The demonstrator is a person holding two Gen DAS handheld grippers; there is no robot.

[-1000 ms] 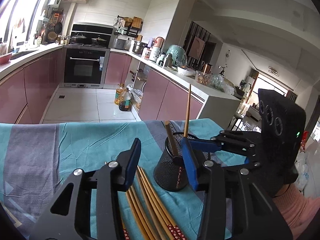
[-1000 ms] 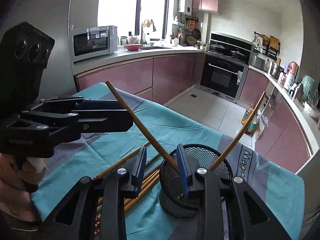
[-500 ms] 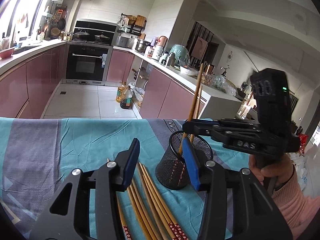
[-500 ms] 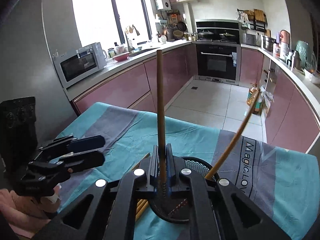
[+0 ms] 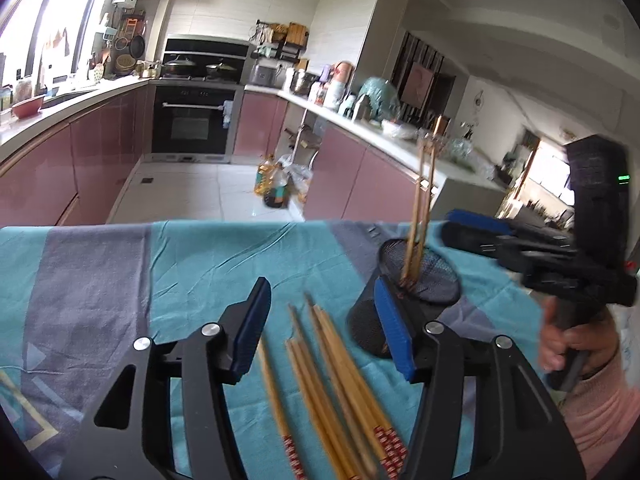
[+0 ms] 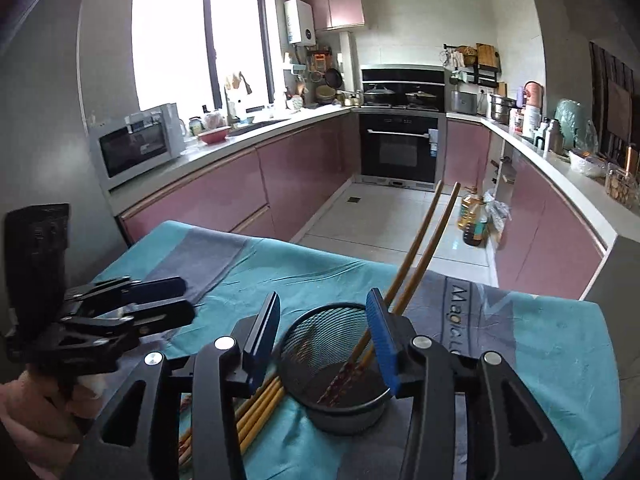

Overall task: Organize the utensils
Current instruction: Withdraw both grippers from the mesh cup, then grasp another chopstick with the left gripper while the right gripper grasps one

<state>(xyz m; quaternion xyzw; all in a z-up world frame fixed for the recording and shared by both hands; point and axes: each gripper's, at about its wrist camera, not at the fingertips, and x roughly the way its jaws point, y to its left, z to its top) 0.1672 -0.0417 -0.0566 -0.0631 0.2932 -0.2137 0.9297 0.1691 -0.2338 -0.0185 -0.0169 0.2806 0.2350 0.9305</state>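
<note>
- The left gripper [image 5: 320, 328] stands parted and empty, jaws just widening, over the loose chopsticks [image 5: 340, 380] at lower centre of its view; they run lengthwise away from it, straight along its fingers, and lie between the jaws.
- The right gripper [image 6: 324, 332], jaws just reopened and holding nothing, hangs over the mesh holder [image 6: 336, 364], where two chopsticks [image 6: 416, 256] lean to the upper right.
- The holder sits just right of the bundle; the surface [image 5: 120, 272] lies open to the left.

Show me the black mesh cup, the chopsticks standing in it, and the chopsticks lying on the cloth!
black mesh cup [image 6: 320, 322]: right wrist view, inner mesh wall.
standing chopsticks [image 6: 424, 236]: right wrist view, bare shafts.
lying chopsticks [image 5: 332, 356]: left wrist view, mid-bundle.
</note>
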